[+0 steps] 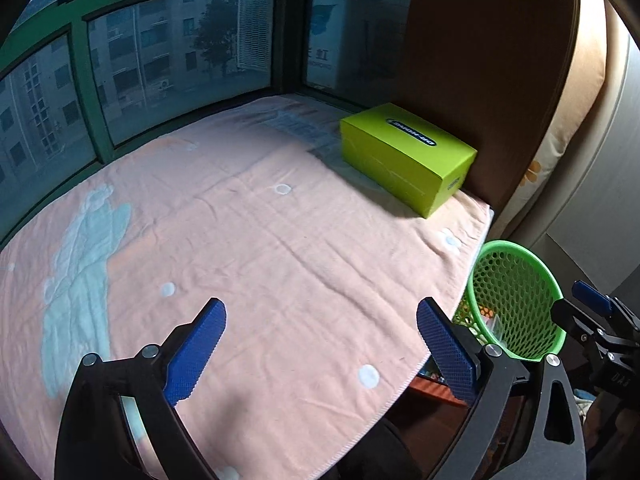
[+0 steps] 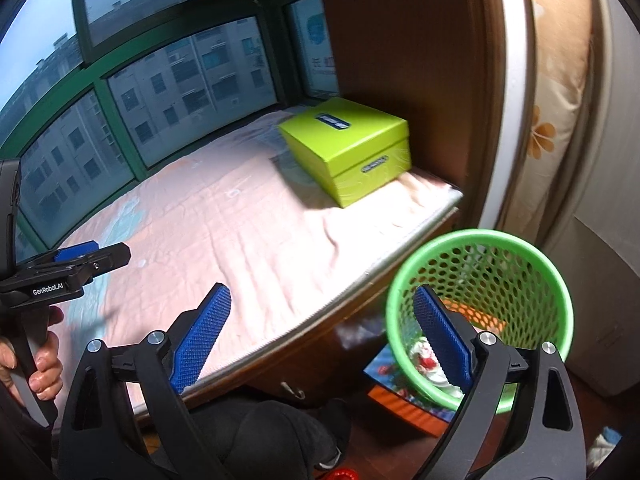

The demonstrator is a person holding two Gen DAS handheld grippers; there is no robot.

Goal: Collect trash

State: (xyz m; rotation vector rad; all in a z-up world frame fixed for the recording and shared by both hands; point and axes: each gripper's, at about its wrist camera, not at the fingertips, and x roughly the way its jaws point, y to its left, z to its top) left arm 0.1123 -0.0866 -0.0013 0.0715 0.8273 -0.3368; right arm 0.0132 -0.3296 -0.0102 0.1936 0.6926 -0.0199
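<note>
A green mesh bin (image 2: 524, 280) stands on the floor beside the bed's right edge, with orange and white-red trash (image 2: 426, 358) inside. It also shows in the left wrist view (image 1: 516, 300). My right gripper (image 2: 322, 340) is open and empty, its right finger over the bin's near rim. My left gripper (image 1: 320, 354) is open and empty above the pink blanket (image 1: 260, 240). In the right wrist view the left gripper (image 2: 96, 256) shows at the left edge, over the blanket.
A lime-green box (image 1: 408, 158) sits on the blanket at the far right, against a brown board (image 1: 480, 80); it also shows in the right wrist view (image 2: 352, 152). Green-framed windows (image 1: 176, 52) run behind the bed. A red item (image 2: 344, 474) lies on the floor.
</note>
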